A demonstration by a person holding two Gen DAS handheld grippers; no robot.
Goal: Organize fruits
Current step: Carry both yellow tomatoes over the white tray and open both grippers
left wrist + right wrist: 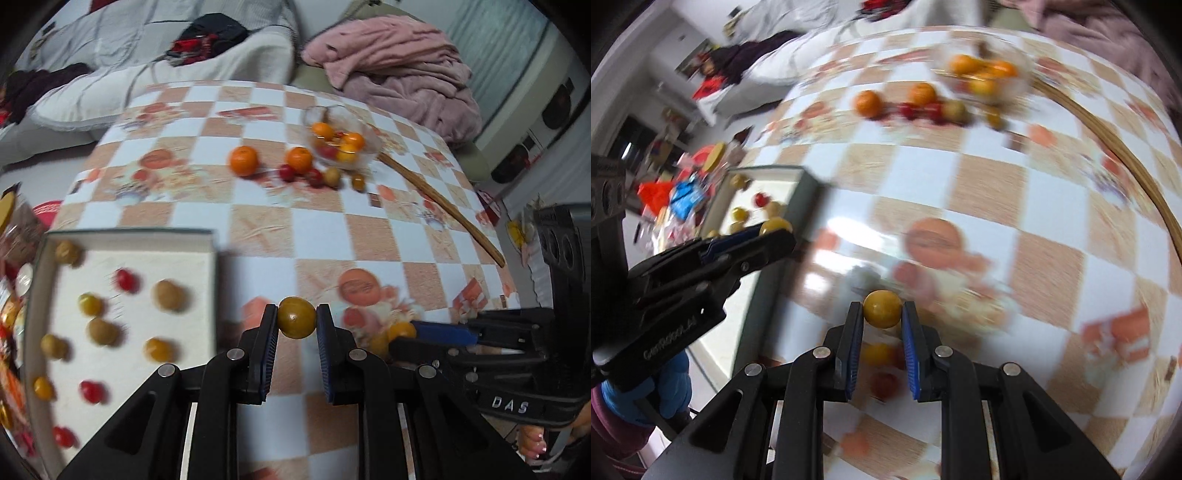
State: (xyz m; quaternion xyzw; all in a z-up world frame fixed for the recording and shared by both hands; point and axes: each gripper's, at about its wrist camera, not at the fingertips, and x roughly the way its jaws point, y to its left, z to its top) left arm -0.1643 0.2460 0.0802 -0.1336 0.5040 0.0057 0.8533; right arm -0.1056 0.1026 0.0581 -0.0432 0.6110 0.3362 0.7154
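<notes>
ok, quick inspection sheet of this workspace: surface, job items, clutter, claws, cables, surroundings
Surface: table under a checked orange-and-white tablecloth with printed pictures.
Job's things: shallow white tray at near left, holding about ten small red, yellow and olive fruits; glass bowl at the far side with oranges and small fruits; two oranges and four small fruits loose beside it.
Clutter: wooden stick lying right of the bowl; colourful packets left of the tray.
Claws: left claw shut on an olive-yellow fruit; right claw shut on a yellow fruit.
Cables: nothing seen.
Surroundings: pink blanket and white bedding behind the table.
</notes>
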